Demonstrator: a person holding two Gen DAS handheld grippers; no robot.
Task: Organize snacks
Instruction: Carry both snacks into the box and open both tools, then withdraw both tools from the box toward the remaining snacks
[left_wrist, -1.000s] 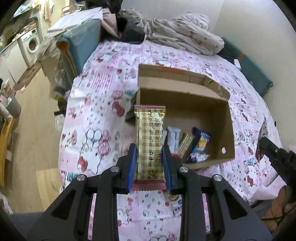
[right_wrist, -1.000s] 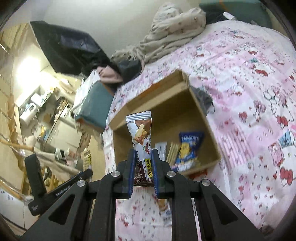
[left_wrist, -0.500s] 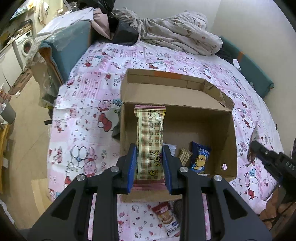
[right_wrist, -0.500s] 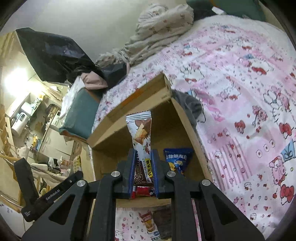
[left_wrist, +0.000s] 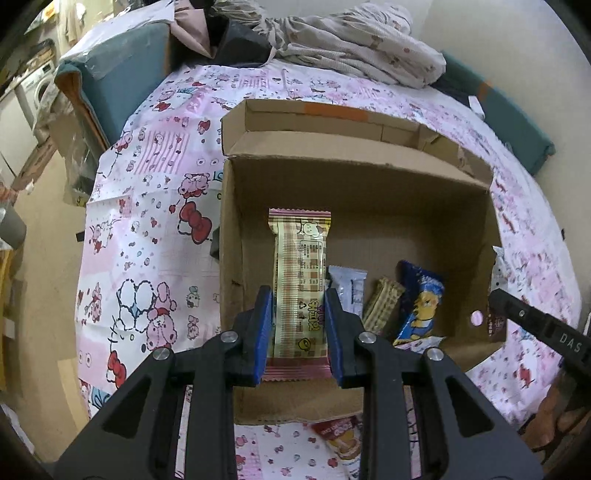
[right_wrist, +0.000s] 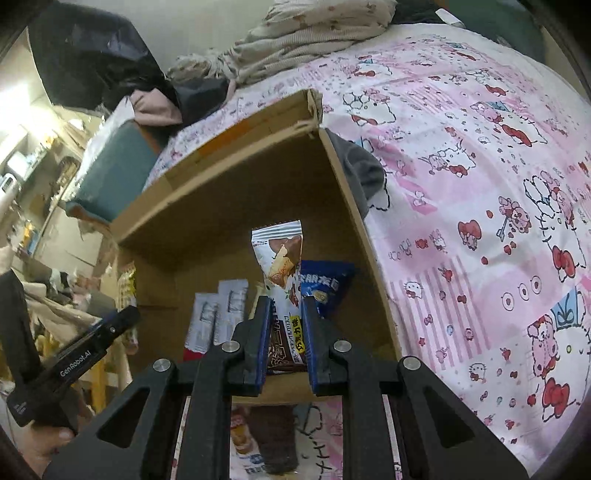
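An open cardboard box (left_wrist: 369, 173) (right_wrist: 229, 206) lies on a pink cartoon-print bedsheet. My left gripper (left_wrist: 298, 310) is shut on a long beige checked snack bar (left_wrist: 300, 258), held over the left part of the box. My right gripper (right_wrist: 284, 317) is shut on a white and brown chocolate wafer pack (right_wrist: 280, 258), held over the box's right side. On the box floor lie a blue chip bag (left_wrist: 419, 302) (right_wrist: 325, 284), a pale wrapper (left_wrist: 349, 284) and a tan checked bar (left_wrist: 382, 302). The right gripper's finger shows at the left wrist view's right edge.
A red and orange snack pack (left_wrist: 341, 439) lies on the sheet in front of the box. Rumpled bedding (left_wrist: 351, 48) is piled at the far end of the bed. A teal cushioned seat (left_wrist: 122, 81) stands left of the bed, with bare floor below it.
Both grippers have come down and forward toward the box, each still holding its snack. The box now fills more of both views.
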